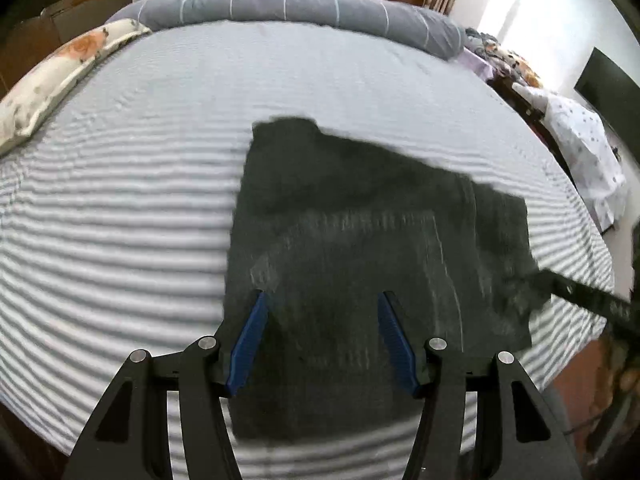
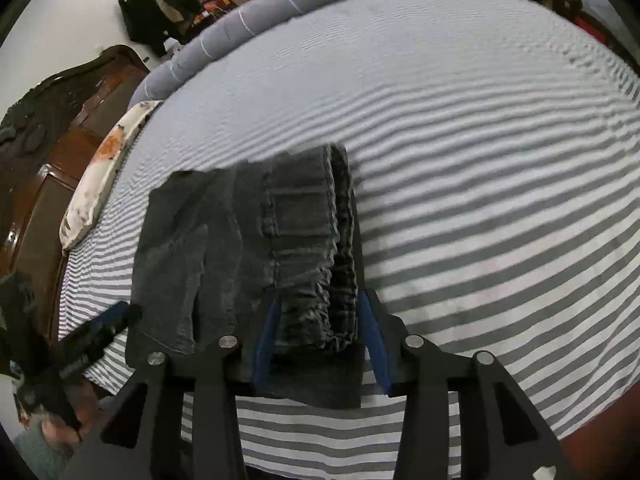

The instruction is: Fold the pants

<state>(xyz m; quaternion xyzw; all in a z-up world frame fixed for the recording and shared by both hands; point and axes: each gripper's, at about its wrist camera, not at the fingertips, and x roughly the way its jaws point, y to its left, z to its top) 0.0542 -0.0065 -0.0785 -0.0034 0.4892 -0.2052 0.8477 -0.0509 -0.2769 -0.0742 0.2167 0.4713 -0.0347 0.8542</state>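
Note:
Dark grey pants (image 1: 360, 240) lie folded into a compact block on the striped bed; they also show in the right wrist view (image 2: 248, 248), with the gathered elastic waistband (image 2: 320, 280) on the right side. My left gripper (image 1: 322, 300) is open, its blue fingers (image 1: 252, 340) spread above the near part of the pants. My right gripper (image 2: 320, 308) is open, its fingers (image 2: 374, 340) straddling the waistband end without pinching it. The right gripper also shows at the pants' right edge in the left wrist view (image 1: 572, 288).
The bed has a grey-and-white striped sheet (image 1: 120, 208). A floral pillow (image 1: 60, 76) lies at the left, a grey bolster (image 1: 300, 4) along the far edge. A wooden headboard (image 2: 48, 152) stands at the left. A spotted cloth (image 1: 580, 152) hangs at the right.

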